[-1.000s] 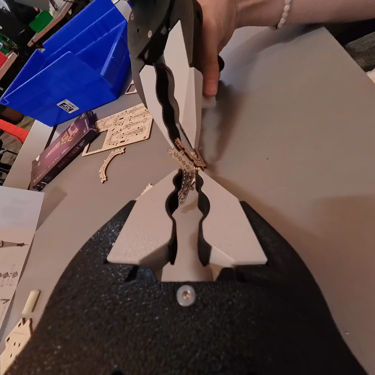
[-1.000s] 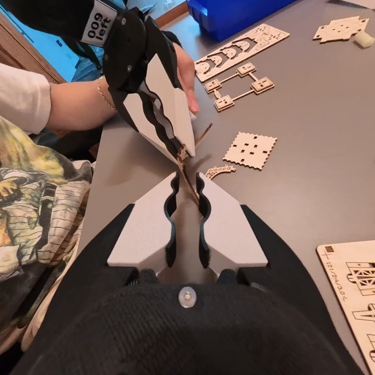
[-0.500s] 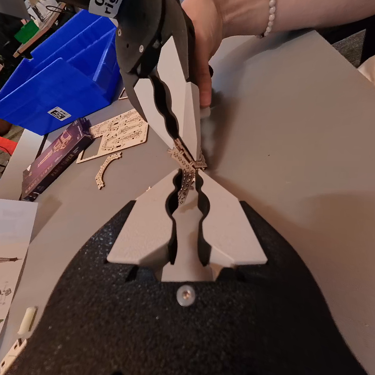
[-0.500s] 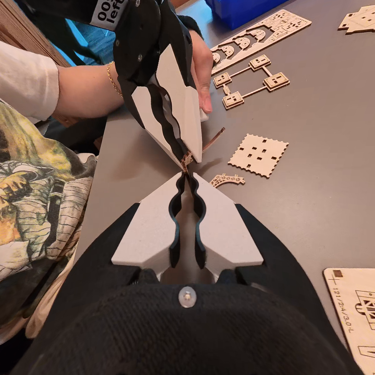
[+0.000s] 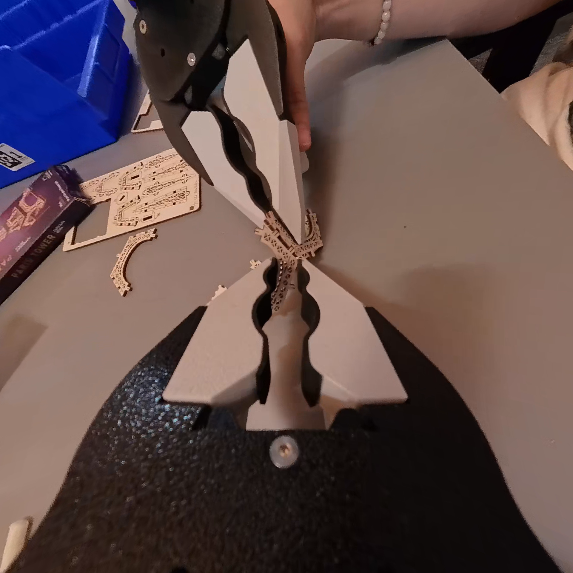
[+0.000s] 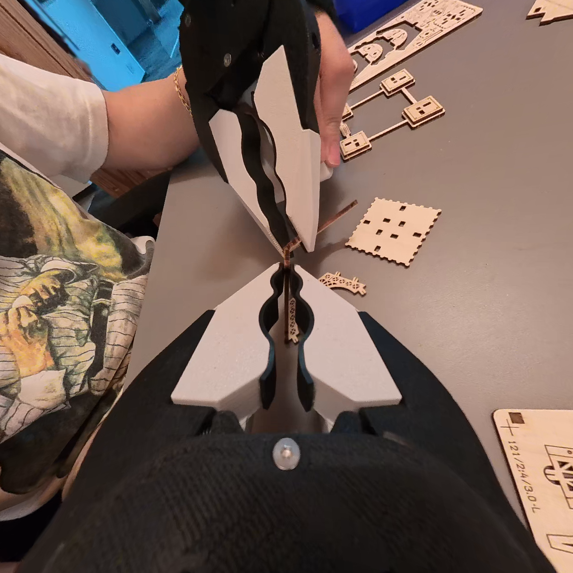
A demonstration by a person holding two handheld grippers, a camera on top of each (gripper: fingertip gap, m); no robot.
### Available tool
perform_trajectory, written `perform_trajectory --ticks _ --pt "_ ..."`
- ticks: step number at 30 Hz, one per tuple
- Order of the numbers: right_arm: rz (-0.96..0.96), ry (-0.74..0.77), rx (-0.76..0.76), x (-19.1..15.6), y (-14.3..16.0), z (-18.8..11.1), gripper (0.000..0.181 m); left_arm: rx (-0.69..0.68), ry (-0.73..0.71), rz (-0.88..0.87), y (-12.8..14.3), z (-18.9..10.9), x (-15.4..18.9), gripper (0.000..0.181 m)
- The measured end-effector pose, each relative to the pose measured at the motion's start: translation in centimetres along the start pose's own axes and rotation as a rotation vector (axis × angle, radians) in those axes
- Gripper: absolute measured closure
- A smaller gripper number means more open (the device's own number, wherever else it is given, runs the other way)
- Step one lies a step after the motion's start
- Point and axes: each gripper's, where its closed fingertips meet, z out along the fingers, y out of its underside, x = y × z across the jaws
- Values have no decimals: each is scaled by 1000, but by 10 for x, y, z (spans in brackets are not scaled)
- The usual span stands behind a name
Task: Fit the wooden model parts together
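Item: wooden lattice parts (image 5: 290,245), mid-assembly, held above the grey surface (image 5: 434,217).
- Left gripper (image 5: 286,263): pinching one strut.
- Right gripper (image 6: 286,268): pinching its mate.
- Joint: meeting, seemingly not fully seated.
- Nearby: loose arch piece (image 5: 130,260), slotted square plate (image 6: 393,231), part sheets; none obstructing.

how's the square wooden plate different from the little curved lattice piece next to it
The square plate is larger than the curved lattice piece. The plate is solid with a few small slots and toothed edges; the curved piece is a narrow arch of open trusswork. Both are pale wood, lying flat on the table.
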Motion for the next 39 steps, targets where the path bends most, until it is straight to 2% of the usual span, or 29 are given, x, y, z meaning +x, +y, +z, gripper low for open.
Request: perform_trajectory --ticks 8,16,21,35,39 --pt "-106 -37 -36 -11 4 3 181 37 138 -39 -3 0 15 172" --pt "-49 -65 -36 -8 3 2 181 -34 82 31 -1 0 9 171" --pt "-44 -69 -37 -8 2 3 181 17 64 34 -1 0 9 171" --pt "-71 -90 -54 -13 5 4 181 145 194 -104 -9 -1 24 171" --pt "-74 -91 -55 -14 5 4 181 145 189 -117 -10 1 22 171"
